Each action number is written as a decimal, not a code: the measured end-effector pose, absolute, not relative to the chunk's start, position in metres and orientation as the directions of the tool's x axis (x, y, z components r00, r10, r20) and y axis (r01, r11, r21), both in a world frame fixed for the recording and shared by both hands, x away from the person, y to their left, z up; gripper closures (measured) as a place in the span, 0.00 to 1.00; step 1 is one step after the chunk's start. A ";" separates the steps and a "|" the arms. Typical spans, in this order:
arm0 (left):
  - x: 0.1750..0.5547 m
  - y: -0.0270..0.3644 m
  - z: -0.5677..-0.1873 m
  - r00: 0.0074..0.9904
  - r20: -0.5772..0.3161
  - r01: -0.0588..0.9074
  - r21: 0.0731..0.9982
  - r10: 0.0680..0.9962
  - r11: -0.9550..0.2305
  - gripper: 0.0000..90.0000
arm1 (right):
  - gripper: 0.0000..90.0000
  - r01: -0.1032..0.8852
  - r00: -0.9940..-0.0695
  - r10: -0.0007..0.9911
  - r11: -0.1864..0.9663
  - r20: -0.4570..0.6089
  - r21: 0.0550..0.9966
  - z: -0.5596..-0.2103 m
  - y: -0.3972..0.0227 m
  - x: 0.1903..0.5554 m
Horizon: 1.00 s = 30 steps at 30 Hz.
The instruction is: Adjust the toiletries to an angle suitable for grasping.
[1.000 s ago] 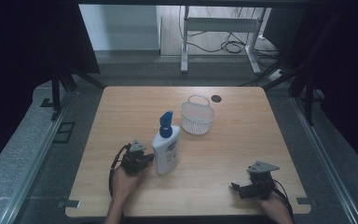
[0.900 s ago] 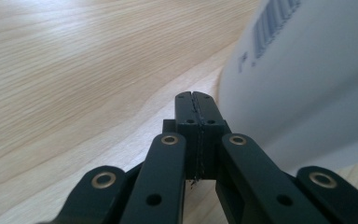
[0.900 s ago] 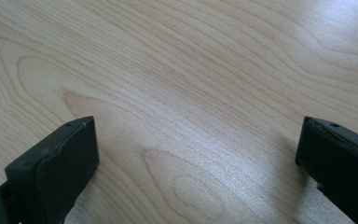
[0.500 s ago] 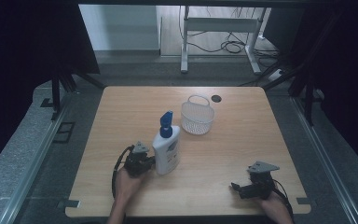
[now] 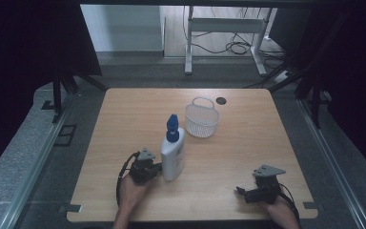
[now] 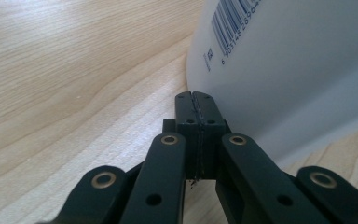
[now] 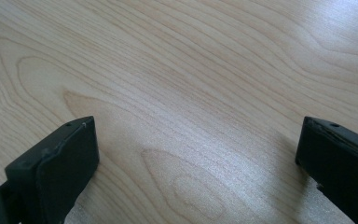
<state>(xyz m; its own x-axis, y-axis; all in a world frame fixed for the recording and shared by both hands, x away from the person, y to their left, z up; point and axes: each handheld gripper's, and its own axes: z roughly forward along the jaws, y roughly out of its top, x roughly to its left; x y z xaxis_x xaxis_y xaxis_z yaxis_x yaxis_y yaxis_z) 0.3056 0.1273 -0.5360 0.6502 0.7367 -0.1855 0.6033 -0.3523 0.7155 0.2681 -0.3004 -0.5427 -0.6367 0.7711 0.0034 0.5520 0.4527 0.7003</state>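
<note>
A white bottle (image 5: 172, 155) with a blue cap stands out in the near-left part of the wooden table (image 5: 248, 143), its cap end pointing away from me in the high view. My left gripper (image 5: 156, 168) is shut with nothing between its pads, and its tips are right against the bottle's lower left side. In the left gripper view the closed jaws (image 6: 196, 97) meet the bottle (image 6: 298, 70) just below its barcode. My right gripper (image 5: 241, 192) rests near the front right edge, open over bare wood (image 7: 198, 140).
A white wire basket (image 5: 201, 119) with a handle stands behind the bottle, right of the table's centre. A dark round grommet (image 5: 220, 100) sits by the far edge. Black frame struts flank both sides of the table.
My left gripper has shifted slightly toward the bottle's lower side and the near edge. The right gripper has stayed put.
</note>
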 end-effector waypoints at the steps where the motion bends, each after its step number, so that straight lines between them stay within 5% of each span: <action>1: 0.305 0.127 -0.536 0.654 -0.183 0.601 0.715 0.734 -0.357 0.99 | 0.00 0.552 -0.637 0.771 0.453 0.003 0.700 -0.543 -0.300 0.268; 30: 0.285 0.108 -0.533 0.694 -0.186 0.581 0.714 0.695 -0.389 0.99 | 0.00 0.552 -0.637 0.771 0.453 0.003 0.700 -0.543 -0.300 0.268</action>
